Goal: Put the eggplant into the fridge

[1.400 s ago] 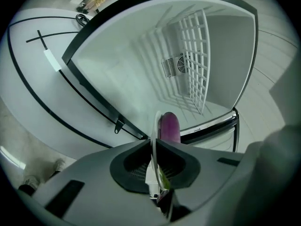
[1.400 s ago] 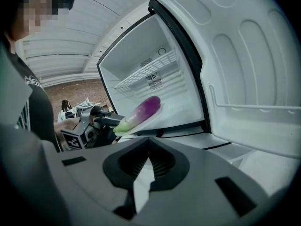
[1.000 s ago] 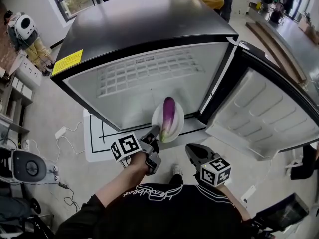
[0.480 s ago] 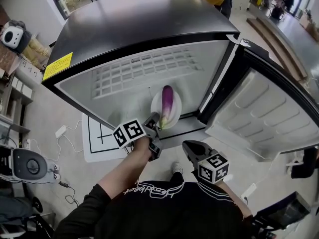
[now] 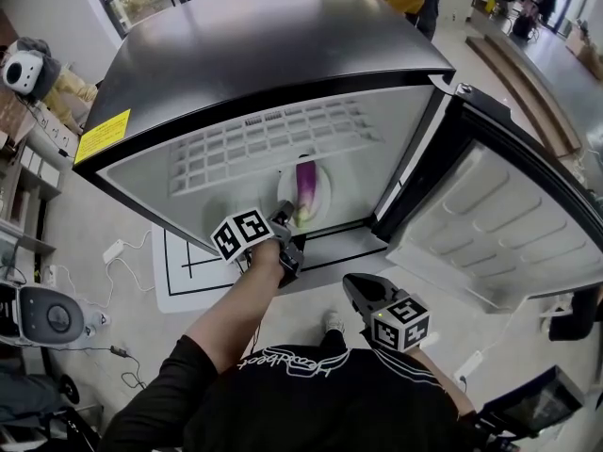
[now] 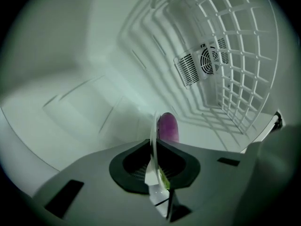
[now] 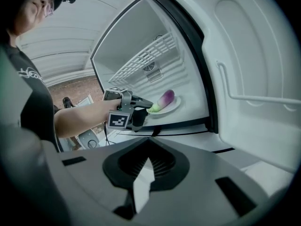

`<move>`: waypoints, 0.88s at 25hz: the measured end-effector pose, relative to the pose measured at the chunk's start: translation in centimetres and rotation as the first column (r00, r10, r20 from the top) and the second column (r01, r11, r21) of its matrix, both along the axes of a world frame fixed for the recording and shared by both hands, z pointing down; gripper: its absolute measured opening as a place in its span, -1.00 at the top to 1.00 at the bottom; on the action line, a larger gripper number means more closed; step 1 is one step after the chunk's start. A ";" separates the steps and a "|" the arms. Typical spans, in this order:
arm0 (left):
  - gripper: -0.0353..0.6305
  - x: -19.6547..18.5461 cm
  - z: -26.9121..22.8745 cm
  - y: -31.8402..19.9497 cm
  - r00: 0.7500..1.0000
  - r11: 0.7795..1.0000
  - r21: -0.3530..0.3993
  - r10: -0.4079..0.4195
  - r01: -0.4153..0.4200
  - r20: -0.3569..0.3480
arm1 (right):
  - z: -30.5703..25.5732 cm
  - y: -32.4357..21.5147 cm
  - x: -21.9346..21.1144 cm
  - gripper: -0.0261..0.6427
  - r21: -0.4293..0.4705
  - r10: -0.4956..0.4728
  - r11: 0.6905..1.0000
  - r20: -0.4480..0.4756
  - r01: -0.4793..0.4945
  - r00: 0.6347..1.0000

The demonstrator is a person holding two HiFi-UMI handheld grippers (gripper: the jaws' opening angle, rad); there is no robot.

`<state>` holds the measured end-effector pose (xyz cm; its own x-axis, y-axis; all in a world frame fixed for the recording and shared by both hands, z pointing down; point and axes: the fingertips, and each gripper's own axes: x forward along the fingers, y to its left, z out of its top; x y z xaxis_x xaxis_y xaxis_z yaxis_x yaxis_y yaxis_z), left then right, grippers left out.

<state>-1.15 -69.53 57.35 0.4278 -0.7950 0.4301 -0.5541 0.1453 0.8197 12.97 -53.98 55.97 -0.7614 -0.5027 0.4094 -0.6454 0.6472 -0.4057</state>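
Note:
A purple eggplant (image 5: 307,185) with a green stem end lies on a white plate (image 5: 322,201). My left gripper (image 5: 284,220) is shut on the plate's near rim and holds it inside the open fridge (image 5: 283,55), just past the front edge and under the wire shelf (image 5: 273,139). In the left gripper view the plate (image 6: 153,126) shows edge-on between the pads of the left gripper (image 6: 155,160), with the eggplant (image 6: 168,127) behind. The right gripper view shows the eggplant (image 7: 165,98) and the left gripper (image 7: 146,106) from the side. My right gripper (image 5: 354,286) hangs shut and empty outside the fridge, below the door sill.
The fridge door (image 5: 509,224) stands wide open to the right. A fan vent (image 6: 202,62) sits on the fridge's back wall. A white floor mat with black lines (image 5: 188,262), a cable and power strip (image 5: 118,250) and a white device (image 5: 47,314) lie to the left.
My left gripper has carried the plate with the eggplant forward from outside the front edge into the fridge. The right gripper has stayed where it was.

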 end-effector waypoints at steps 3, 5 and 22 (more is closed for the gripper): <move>0.80 0.0 0.3 -0.7 1.000 1.000 -0.003 -0.002 0.002 0.010 | 0.1 -0.2 0.2 0.90 -0.003 0.006 1.000 0.002 -0.006 1.000; 0.80 -0.2 0.5 -0.9 1.000 1.000 -0.003 -0.004 0.004 0.019 | 0.1 -0.4 0.4 0.90 -0.002 0.011 1.000 0.005 -0.011 1.000; 0.80 -1.5 0.4 -2.6 0.974 1.000 0.011 -0.014 0.012 0.226 | 0.7 -0.7 0.0 0.90 -0.022 0.000 1.000 0.019 0.000 1.000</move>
